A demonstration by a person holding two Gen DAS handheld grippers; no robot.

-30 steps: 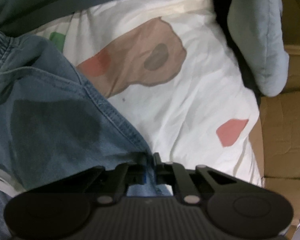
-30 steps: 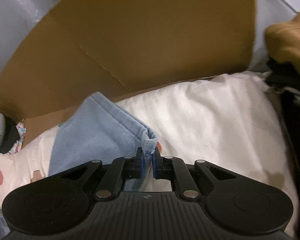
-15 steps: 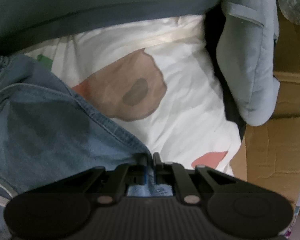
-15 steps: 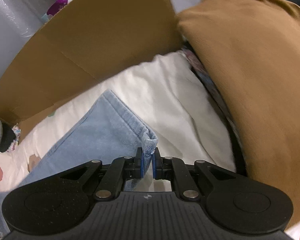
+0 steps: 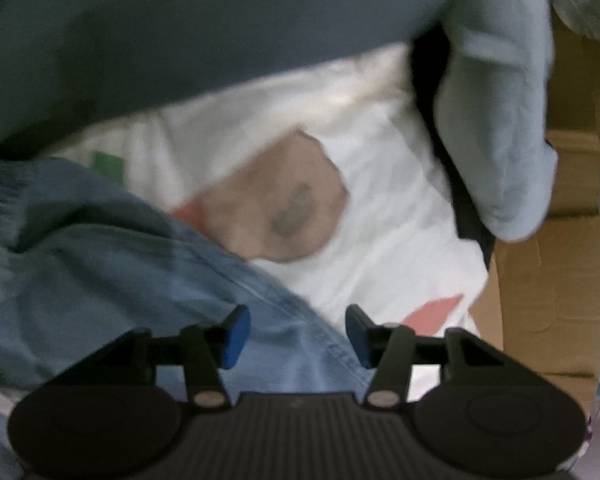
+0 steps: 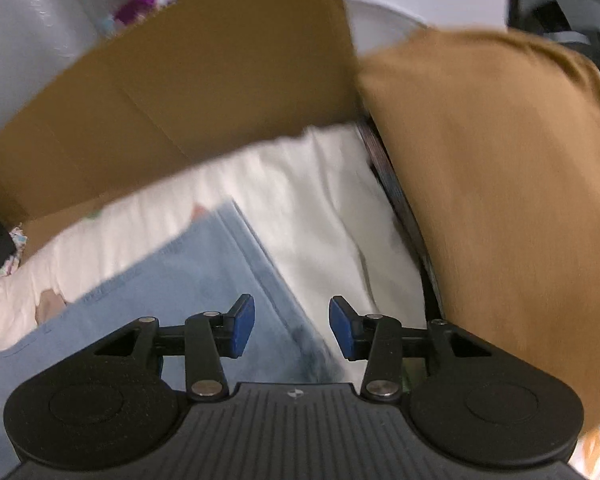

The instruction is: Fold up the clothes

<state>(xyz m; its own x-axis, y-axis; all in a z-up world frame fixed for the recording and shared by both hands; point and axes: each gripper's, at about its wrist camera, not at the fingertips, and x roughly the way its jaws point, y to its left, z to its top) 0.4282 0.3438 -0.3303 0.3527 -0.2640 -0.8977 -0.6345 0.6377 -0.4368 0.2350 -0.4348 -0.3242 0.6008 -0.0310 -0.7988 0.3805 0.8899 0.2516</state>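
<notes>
Both my grippers are letting go. The left gripper has its jaws opening, and the denim garment lies under and between the blue pads, apparently untouched, though blur makes that hard to judge. My right gripper is opening too, over the garment's folded corner on the white printed sheet. A brown cloth sits right of it, with cardboard ahead.

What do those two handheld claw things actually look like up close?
Both look the same. The left gripper and right gripper are matte black plastic: a ribbed centre body, a round disc on each side, and jointed link arms with silver pivot pins. Each ends in two fingers tipped with blue pads. No cables or sleeves show.
</notes>
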